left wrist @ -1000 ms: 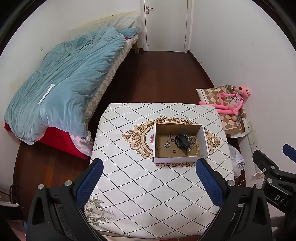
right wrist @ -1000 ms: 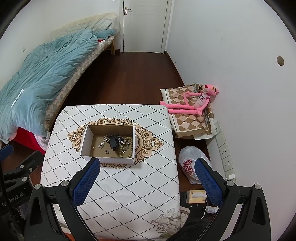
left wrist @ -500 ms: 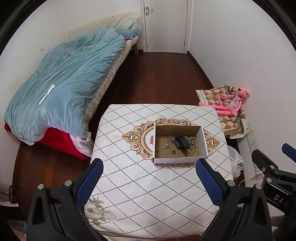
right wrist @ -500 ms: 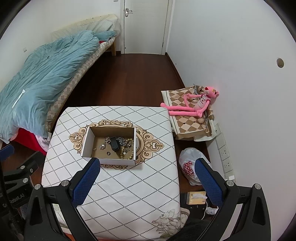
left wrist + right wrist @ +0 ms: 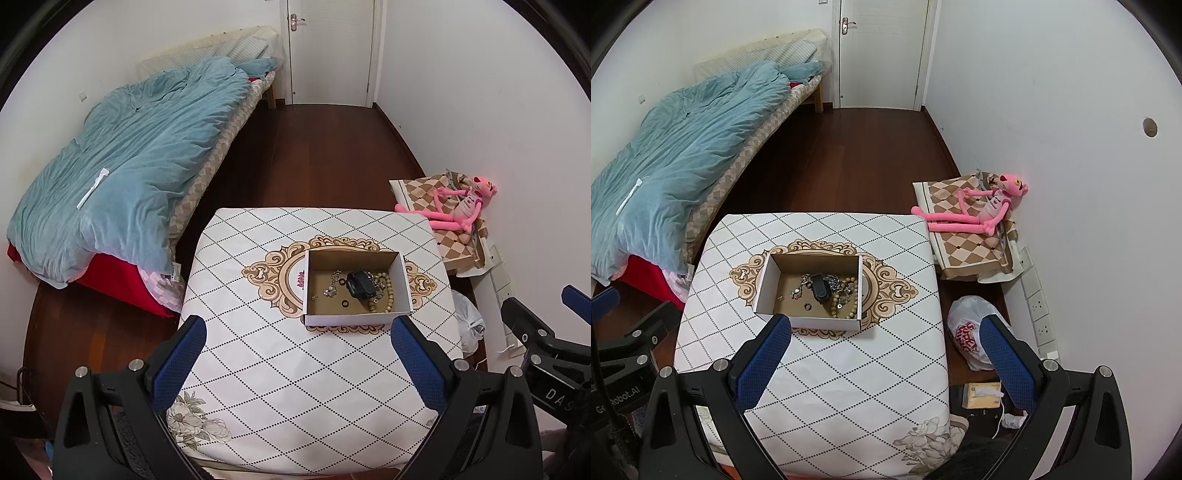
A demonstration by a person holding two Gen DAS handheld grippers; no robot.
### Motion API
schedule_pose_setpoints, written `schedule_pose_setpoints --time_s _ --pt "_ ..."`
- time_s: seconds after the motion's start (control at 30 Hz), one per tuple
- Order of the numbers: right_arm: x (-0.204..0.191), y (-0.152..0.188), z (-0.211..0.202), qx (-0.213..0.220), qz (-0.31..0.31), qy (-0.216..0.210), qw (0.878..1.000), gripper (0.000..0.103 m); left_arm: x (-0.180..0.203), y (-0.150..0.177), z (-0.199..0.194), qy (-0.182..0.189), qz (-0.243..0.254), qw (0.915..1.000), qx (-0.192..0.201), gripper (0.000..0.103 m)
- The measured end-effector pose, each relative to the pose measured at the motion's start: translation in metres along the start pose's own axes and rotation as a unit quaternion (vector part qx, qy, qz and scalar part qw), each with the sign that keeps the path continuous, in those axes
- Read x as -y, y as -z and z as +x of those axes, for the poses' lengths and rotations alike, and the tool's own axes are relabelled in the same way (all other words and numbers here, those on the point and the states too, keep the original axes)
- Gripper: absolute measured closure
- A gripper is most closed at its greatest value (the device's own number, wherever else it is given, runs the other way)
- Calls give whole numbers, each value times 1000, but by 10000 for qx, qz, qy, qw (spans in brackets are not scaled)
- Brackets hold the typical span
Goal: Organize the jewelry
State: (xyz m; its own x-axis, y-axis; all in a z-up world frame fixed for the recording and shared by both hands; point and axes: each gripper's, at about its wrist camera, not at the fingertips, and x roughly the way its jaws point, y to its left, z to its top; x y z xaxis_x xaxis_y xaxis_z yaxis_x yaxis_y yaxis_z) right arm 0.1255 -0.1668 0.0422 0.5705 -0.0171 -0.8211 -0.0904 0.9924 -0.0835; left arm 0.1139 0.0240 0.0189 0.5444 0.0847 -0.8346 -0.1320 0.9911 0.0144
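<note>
Jewelry sits heaped in an open cardboard box [image 5: 355, 291] [image 5: 809, 291] on the medallion print at the middle of a table covered with a white diamond-pattern cloth [image 5: 280, 369] [image 5: 849, 369]. Inside the box, a black case [image 5: 360, 283] [image 5: 820, 288] lies on a tangle of silver chains [image 5: 334, 282] [image 5: 801, 286], with a wooden bead string [image 5: 384, 295] [image 5: 849, 306] along the box's right wall and a small dark ring [image 5: 345, 303] [image 5: 807, 306] loose on the floor of the box near its front wall. The left gripper [image 5: 295, 354] hangs above the table's near half, its blue-padded fingers spread wide and holding nothing. The right gripper [image 5: 886, 354] hangs likewise, its fingers equally spread, its left finger [image 5: 764, 354] overlapping the box's front corner in view. Beyond the table's right edge, a pink plush toy [image 5: 461, 206] [image 5: 975, 210] lies on a checked cushion [image 5: 964, 240].
</note>
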Motion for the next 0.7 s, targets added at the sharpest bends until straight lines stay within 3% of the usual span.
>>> schedule_pose_setpoints --time_s 0.7 --pt "3 0 -1 -7 -26 3 10000 0 -2 0 -1 -1 -17 10000 -5 1"
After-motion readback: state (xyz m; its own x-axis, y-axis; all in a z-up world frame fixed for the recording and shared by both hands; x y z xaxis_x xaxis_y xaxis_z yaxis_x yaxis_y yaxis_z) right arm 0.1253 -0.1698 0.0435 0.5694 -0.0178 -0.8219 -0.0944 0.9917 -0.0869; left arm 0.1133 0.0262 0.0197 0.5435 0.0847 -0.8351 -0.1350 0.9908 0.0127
